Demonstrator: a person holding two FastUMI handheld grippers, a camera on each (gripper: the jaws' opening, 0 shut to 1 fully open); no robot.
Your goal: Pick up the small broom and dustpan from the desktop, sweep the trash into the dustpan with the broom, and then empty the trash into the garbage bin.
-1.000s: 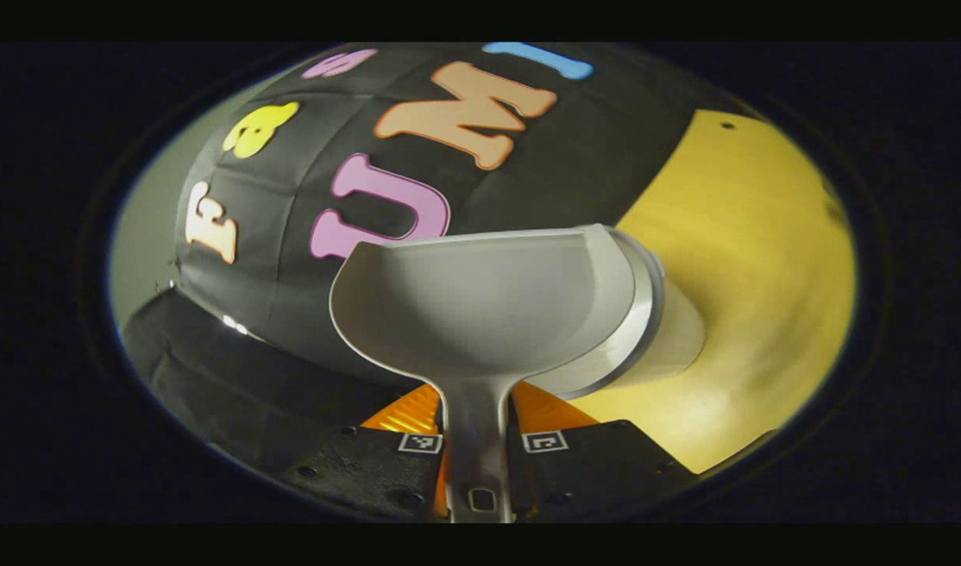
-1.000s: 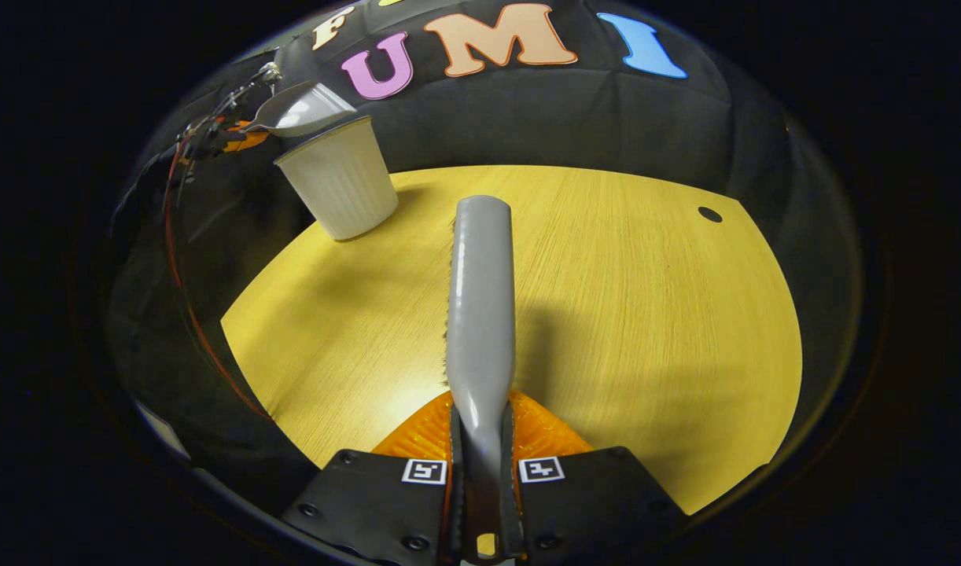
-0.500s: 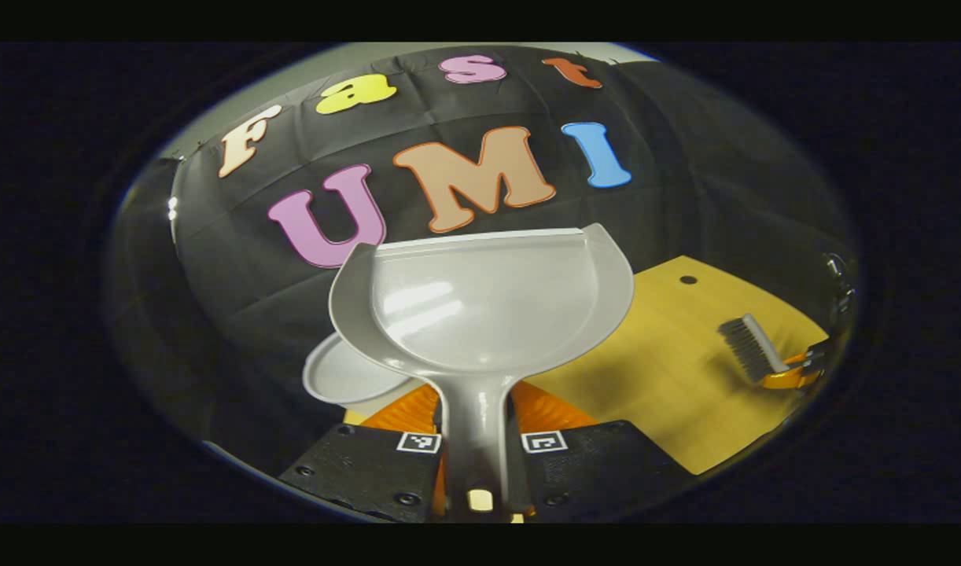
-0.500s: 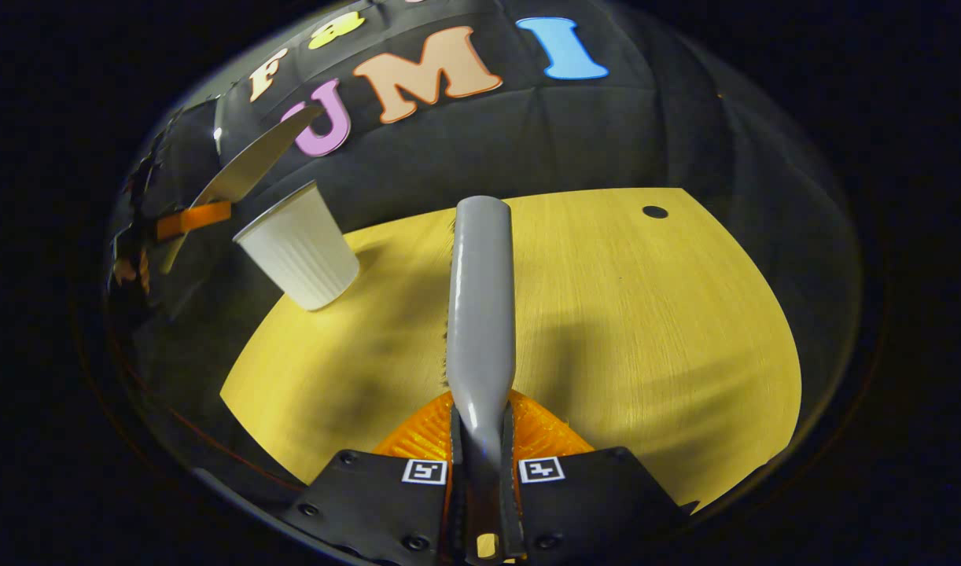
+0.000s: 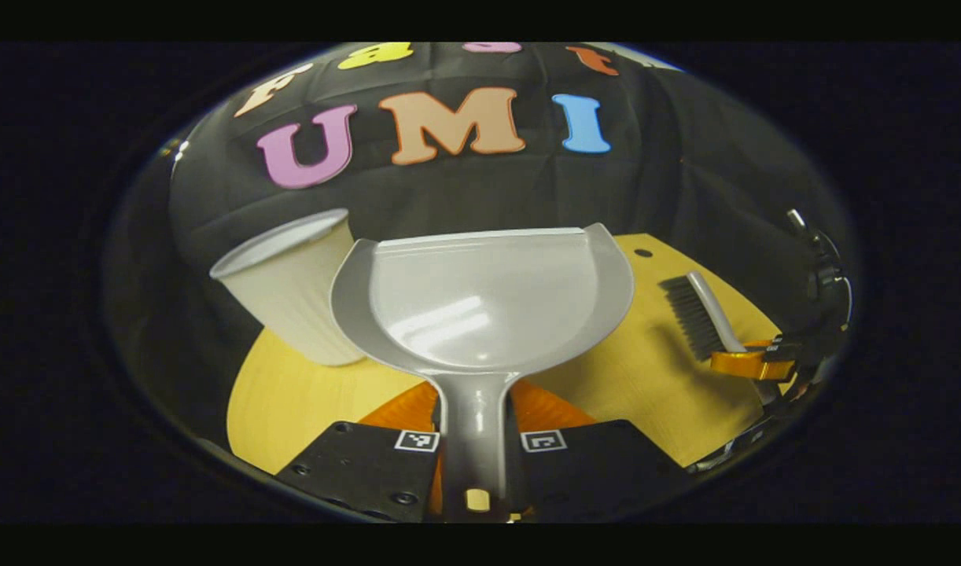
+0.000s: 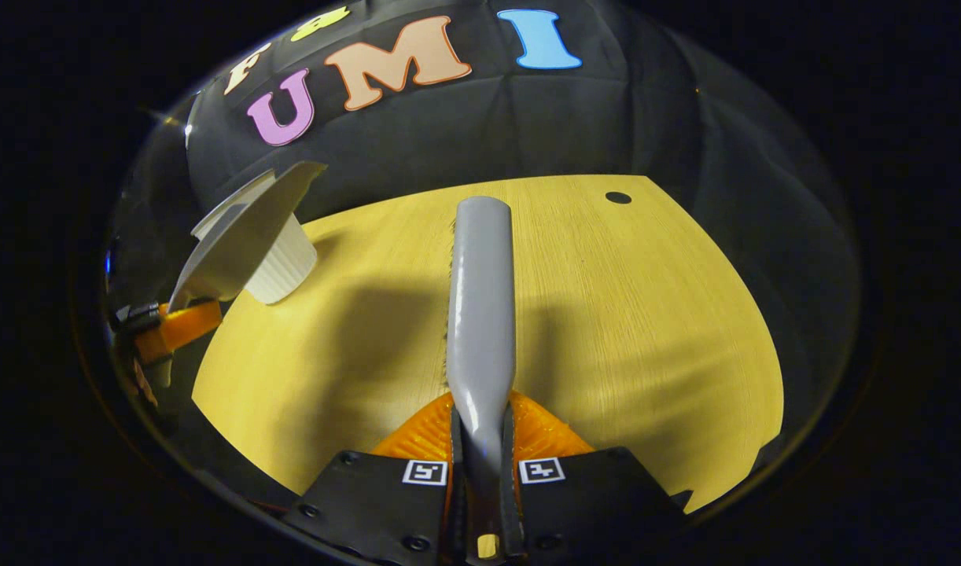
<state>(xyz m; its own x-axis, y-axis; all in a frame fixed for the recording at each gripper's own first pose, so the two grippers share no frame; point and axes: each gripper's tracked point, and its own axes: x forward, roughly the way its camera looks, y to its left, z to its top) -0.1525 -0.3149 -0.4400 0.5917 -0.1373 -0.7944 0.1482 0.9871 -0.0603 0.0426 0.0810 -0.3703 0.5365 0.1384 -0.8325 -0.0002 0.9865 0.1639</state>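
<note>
In the left gripper view, the left gripper (image 5: 474, 440) has its two fingers closed tight on the handle of the grey dustpan (image 5: 488, 306), which stands out ahead of it, held above the yellow wooden desktop (image 5: 653, 393) with its open pan facing the camera and its straight front lip at the far side. The pan looks bare and glossy, with no trash visible in it. Just left of the pan and partly behind it, a white ribbed garbage bin (image 5: 296, 287), shaped like a paper cup, stands on the desktop near its far left edge. Off to the right, the small broom (image 5: 701, 310) hangs over the desktop with its dark bristles turned left, its handle clamped in the right gripper (image 5: 752, 363).

In the right gripper view, the right gripper (image 6: 480, 472) pinches the broom's handle between both fingers, and the grey broom (image 6: 480, 306) runs straight ahead above the desktop (image 6: 646, 330), bristles just visible along its left edge. Farther off at the left, the dustpan (image 6: 241, 236) is tilted in front of the garbage bin (image 6: 288, 263), hiding much of it. A small dark hole (image 6: 618, 197) marks the desktop near its far right edge.
</note>
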